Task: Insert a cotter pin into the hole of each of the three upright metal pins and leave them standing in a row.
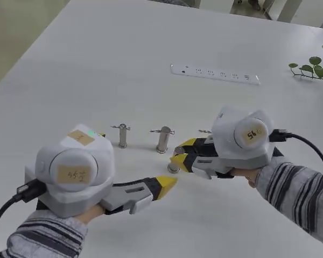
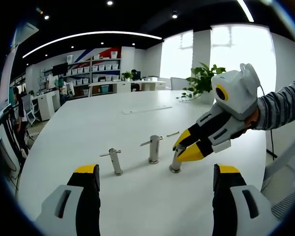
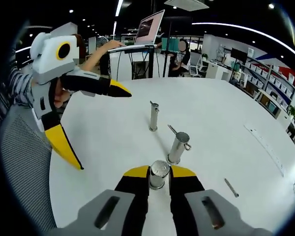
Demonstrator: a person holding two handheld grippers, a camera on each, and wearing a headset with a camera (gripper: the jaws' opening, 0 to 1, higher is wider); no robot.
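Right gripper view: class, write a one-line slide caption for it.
Yellow-tipped right gripper clamps the nearest upright silver metal pin on a white table; two more pins stand beyond.

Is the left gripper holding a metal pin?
No, the left gripper is open and empty; the right gripper grips a metal pin.

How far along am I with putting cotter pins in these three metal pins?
Two look done: the end pin and the middle pin each stand with a cotter pin through the top. In hand: the right gripper is shut on the third pin, which shows no cotter pin. Left: one loose cotter pin lies on the table, apparently for that pin. The left gripper is open and empty.
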